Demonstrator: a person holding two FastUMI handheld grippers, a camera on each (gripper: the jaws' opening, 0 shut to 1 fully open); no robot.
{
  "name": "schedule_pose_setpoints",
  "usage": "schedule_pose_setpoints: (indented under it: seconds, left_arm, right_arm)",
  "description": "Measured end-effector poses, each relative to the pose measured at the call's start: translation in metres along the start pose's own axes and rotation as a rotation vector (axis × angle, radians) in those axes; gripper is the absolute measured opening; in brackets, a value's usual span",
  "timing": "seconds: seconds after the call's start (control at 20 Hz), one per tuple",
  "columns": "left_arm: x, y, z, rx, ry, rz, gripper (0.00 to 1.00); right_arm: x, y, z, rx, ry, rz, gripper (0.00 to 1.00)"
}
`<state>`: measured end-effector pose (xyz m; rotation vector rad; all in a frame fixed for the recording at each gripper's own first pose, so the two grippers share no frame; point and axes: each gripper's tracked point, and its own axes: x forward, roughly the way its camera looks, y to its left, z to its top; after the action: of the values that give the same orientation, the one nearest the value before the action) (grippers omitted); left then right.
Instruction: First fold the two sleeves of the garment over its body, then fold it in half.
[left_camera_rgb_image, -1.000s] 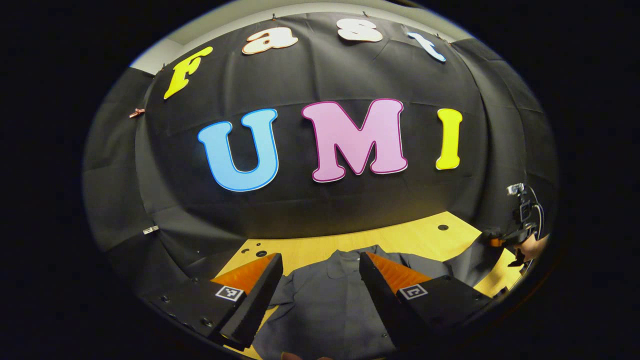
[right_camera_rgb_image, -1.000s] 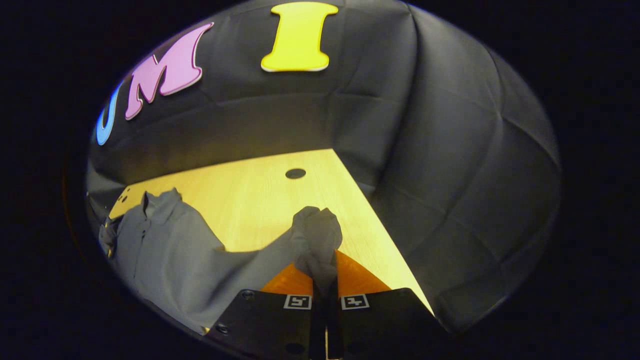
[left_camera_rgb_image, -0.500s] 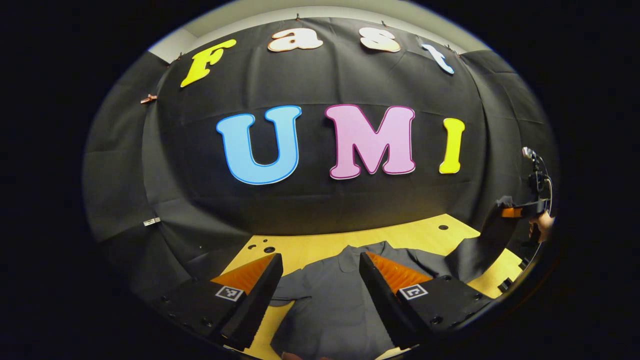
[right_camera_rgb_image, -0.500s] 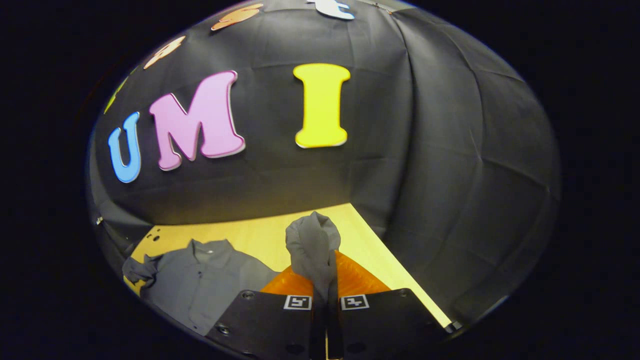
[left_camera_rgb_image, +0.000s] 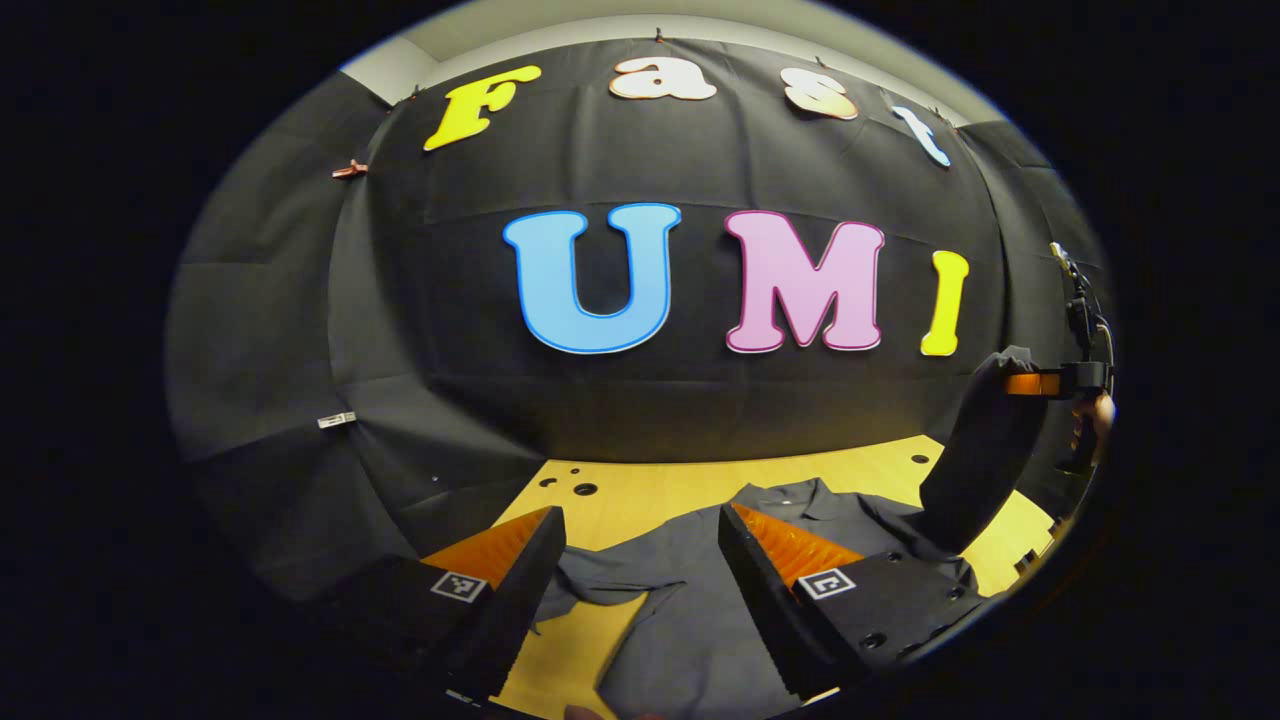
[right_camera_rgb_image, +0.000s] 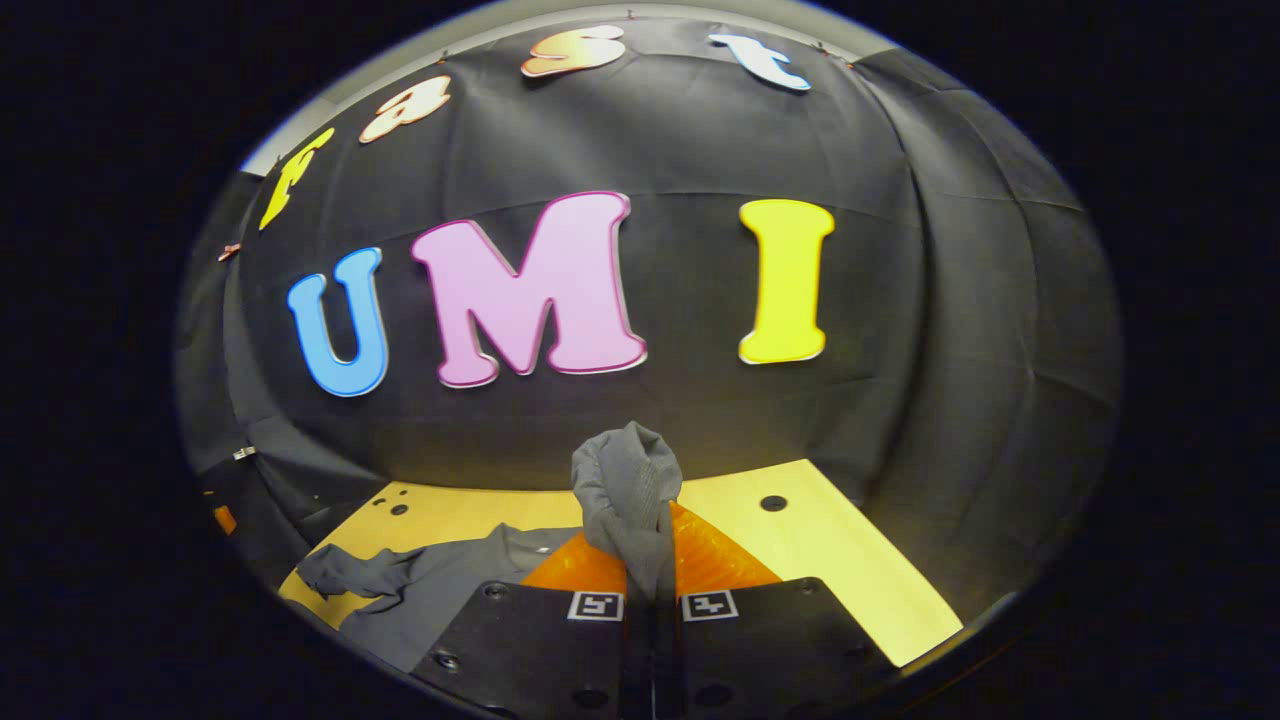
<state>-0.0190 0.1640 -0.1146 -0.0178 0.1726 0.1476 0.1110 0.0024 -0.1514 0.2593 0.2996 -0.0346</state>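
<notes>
Right tongs (right_camera_rgb_image: 652, 560) clamped on the grey shirt's (left_camera_rgb_image: 690, 620) sleeve (right_camera_rgb_image: 628, 490), sleeve lifted above the counter (right_camera_rgb_image: 840, 570). Left tongs (left_camera_rgb_image: 640, 570) spread wide, holding nothing, above the shirt body.

Black cloth wall (left_camera_rgb_image: 300, 330) — wooden table (right_camera_rgb_image: 860, 570)

no readable text, labels or numbers

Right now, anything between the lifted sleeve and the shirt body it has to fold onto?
Nothing visible. The right gripper holds the grey sleeve raised; the grey shirt's body lies bare on the yellow wooden table, with the open left gripper above it.
</notes>
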Motion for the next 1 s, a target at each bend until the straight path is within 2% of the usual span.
schedule_pose_setpoints:
  seconds: [0.25, 0.45, 0.75, 1.0]
  left_arm:
    - [0.000, 0.049, -0.015, -0.044, 0.011, 0.042, 0.97]
    - [0.008, 0.093, -0.040, -0.099, 0.042, 0.088, 0.97]
    - [0.031, 0.133, -0.079, -0.104, 0.082, 0.113, 0.97]
    - [0.055, 0.144, -0.119, -0.092, 0.143, 0.093, 0.97]
  right_arm:
    - [0.011, 0.082, -0.028, -0.041, 0.054, 0.097, 0.06]
    - [0.023, 0.132, -0.064, -0.073, 0.110, 0.142, 0.06]
    - [0.047, 0.186, -0.133, -0.101, 0.209, 0.181, 0.06]
    - [0.066, 0.214, -0.189, -0.107, 0.297, 0.187, 0.06]
